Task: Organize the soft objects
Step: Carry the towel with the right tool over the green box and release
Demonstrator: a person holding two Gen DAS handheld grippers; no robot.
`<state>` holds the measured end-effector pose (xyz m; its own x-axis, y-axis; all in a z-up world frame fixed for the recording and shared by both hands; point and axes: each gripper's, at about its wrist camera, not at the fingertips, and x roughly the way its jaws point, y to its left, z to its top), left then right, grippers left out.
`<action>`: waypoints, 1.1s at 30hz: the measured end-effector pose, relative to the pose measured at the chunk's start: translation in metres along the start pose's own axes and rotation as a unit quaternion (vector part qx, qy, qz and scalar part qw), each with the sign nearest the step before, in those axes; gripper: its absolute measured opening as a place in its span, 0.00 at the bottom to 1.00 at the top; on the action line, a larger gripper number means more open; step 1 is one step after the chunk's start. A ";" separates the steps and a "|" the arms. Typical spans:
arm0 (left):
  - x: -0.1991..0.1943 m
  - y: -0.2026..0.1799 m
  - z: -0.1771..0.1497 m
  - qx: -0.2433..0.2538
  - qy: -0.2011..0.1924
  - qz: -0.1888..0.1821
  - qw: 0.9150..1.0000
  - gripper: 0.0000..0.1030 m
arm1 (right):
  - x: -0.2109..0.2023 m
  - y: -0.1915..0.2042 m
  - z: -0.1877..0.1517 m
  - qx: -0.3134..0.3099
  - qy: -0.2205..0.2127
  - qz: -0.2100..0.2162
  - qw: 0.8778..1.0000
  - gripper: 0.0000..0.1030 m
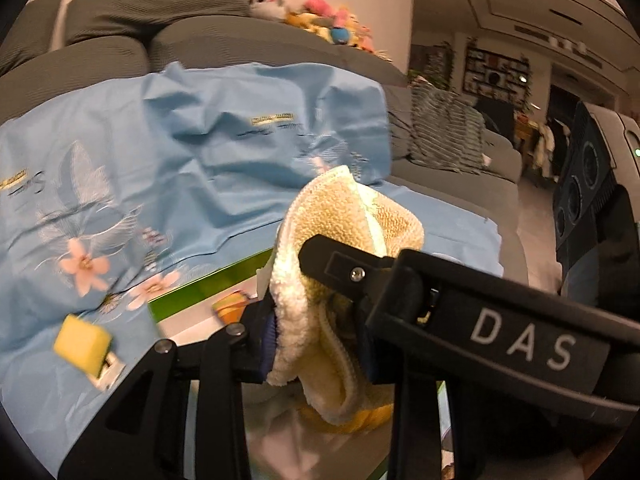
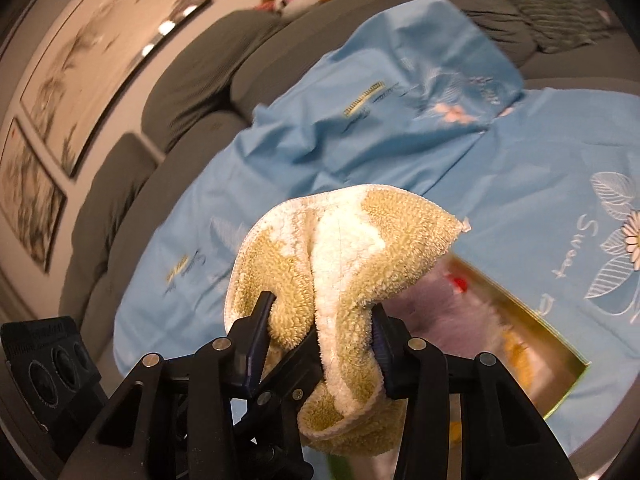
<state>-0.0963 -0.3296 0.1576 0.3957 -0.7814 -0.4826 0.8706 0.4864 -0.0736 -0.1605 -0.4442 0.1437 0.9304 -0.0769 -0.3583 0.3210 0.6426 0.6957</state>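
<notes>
On the left, in the left wrist view, a small yellow sponge block (image 1: 82, 339) lies on the light blue flowered sheet (image 1: 192, 148) that is spread over the grey sofa (image 1: 168, 40). Just right of it the green edge of a shallow box (image 1: 208, 284) shows under the sheet's border. Further right, the left gripper (image 1: 316, 332) is narrowed to a slim gap and clamps the bunched yellow-and-white terry cloth (image 1: 348, 220), which rises between its fingers and folds over at the top; a finger of the other tool lies across the cloth from the right. A heap of plush toys (image 1: 316, 16) sits on the sofa back. In the right wrist view, framed ink pictures (image 2: 100, 68) hang on the wall at left. At centre the right gripper (image 2: 316, 340), partly closed, pinches the same cloth (image 2: 340, 248) between its two pads, the fabric bulging above and drooping below the jaws. To the right, the box (image 2: 520, 320) rests on the blue sheet (image 2: 500, 168).
</notes>
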 end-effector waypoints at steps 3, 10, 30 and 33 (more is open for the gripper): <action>0.016 -0.006 0.003 0.005 0.013 -0.016 1.000 0.30 | 0.001 -0.014 0.005 0.017 -0.004 -0.019 1.000 0.46; 0.059 0.005 -0.013 -0.040 0.083 -0.040 0.995 0.30 | 0.034 -0.047 0.003 0.048 0.050 -0.074 0.995 0.46; 0.079 0.026 -0.046 -0.152 0.178 -0.054 0.971 0.46 | 0.066 -0.074 -0.009 0.081 0.136 -0.121 0.980 0.66; 0.056 0.030 -0.046 -0.167 0.166 -0.069 0.969 0.66 | 0.056 -0.061 -0.007 0.055 0.119 -0.127 0.983 0.78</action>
<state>-0.0608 -0.3410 0.0884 0.1179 -0.7054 -0.6989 0.7439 0.5290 -0.4084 -0.1289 -0.4822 0.0763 0.7544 -0.0360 -0.6555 0.5669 0.5391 0.6228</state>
